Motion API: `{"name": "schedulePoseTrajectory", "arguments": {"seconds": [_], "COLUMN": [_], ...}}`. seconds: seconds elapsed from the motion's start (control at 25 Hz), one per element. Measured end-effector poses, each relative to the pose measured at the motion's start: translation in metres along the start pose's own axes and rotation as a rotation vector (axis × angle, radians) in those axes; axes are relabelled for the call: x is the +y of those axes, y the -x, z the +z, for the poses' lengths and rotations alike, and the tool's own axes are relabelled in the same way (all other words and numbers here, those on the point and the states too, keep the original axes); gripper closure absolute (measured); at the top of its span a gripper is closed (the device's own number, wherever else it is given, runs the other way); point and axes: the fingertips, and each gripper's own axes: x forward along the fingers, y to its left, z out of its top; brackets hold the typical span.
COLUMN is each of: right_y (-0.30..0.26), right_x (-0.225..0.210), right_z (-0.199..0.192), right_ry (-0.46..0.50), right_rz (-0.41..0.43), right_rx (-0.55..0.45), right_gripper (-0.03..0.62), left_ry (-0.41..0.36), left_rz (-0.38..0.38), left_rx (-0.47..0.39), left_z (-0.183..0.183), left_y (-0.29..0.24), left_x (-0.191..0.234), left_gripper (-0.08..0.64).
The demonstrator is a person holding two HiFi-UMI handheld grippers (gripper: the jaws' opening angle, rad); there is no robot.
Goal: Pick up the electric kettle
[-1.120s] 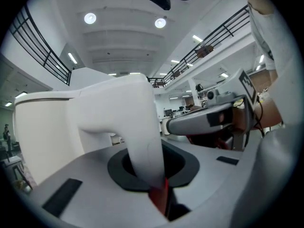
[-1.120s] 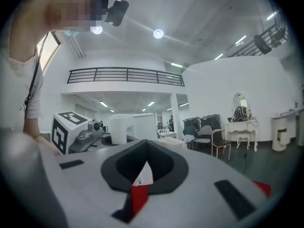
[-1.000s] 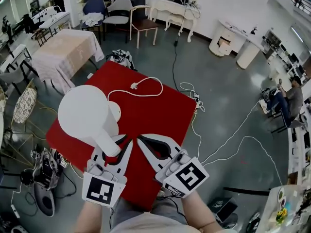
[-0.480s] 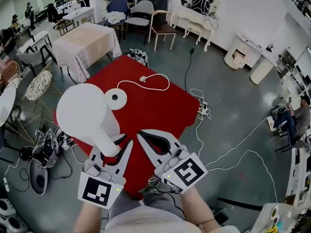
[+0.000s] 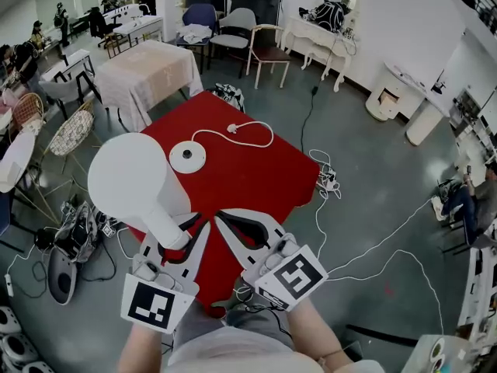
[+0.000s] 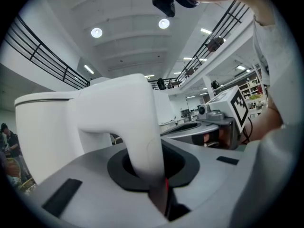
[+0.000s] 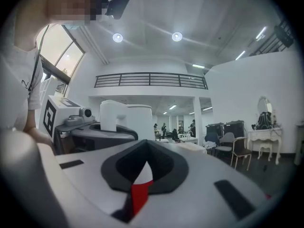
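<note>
The white electric kettle (image 5: pixel 128 179) hangs in the air over the left side of the red table (image 5: pixel 264 181). My left gripper (image 5: pixel 190 235) is shut on its handle (image 5: pixel 169 225). The left gripper view shows that handle (image 6: pixel 140 132) pinched between the jaws of the left gripper (image 6: pixel 159 189), with the kettle body (image 6: pixel 47 132) to the left. The round white kettle base (image 5: pixel 187 157) and its cord (image 5: pixel 237 130) lie on the table. Just right of the kettle, my right gripper (image 5: pixel 225 222) is shut and holds nothing. In the right gripper view, the right gripper (image 7: pixel 140 175) sees the kettle (image 7: pixel 128 120) to its left.
A cloth-covered table (image 5: pixel 151 72) and chairs (image 5: pixel 268 53) stand beyond the red table. White cables (image 5: pixel 373 247) run across the grey floor on the right. Bags and shoes (image 5: pixel 70 247) lie at the left. People stand far off.
Both grippers and the held kettle have shifted across the room. The kettle no longer covers the base, which now shows whole on the table. Neither grip has changed.
</note>
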Motion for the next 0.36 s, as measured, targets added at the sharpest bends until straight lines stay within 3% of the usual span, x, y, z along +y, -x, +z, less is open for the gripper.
{"name": "schedulePoseTrajectory", "arguments": {"seconds": [0.36], "right_y": [-0.0034], "right_x": [-0.0009], "right_z": [0.0037], "right_ry": [0.009], "right_rz": [0.019], "right_rx": [-0.012], "right_gripper": [0.588], "left_ry": [-0.014], "left_rz": [0.01], "left_rx": [-0.003], "left_z": [0.004], "left_y": [-0.0021], "left_x": [0.0019], "left_gripper": [0.518]}}
